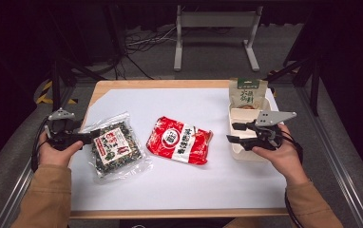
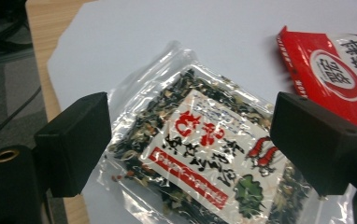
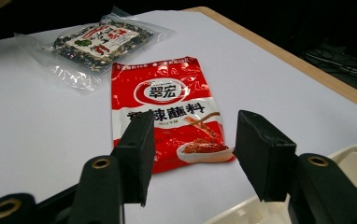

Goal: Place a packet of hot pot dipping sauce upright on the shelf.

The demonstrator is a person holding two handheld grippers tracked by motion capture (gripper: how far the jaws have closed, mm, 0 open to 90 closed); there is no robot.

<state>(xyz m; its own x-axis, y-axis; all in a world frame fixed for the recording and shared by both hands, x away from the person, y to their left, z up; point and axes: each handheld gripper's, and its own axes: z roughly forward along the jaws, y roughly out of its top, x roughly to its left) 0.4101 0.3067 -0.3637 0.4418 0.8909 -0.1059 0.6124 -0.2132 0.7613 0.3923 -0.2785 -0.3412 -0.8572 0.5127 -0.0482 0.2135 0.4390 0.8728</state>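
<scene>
a: where's the left gripper (image 2: 188, 140) at?
b: jaws spread wide over the clear seaweed bag (image 2: 200, 154) at the left edge of the white sheet (image 1: 217, 175), nothing pinched.
a: and the right gripper (image 3: 193, 154)?
b: jaws apart too, empty, pointing at the red sauce packet (image 3: 172, 112) mid-table, hovering over the white tray (image 1: 239, 147).

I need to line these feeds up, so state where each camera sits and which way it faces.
High view: above the person's side, facing forward and down on the table; both forearms and tongs show.
Left gripper view: on the left tongs, facing the clear seaweed packet; its black jaws show, open.
Right gripper view: on the right tongs, facing the red sauce packet; its jaws show, open.
Shared: both packets appear in all three.
</scene>
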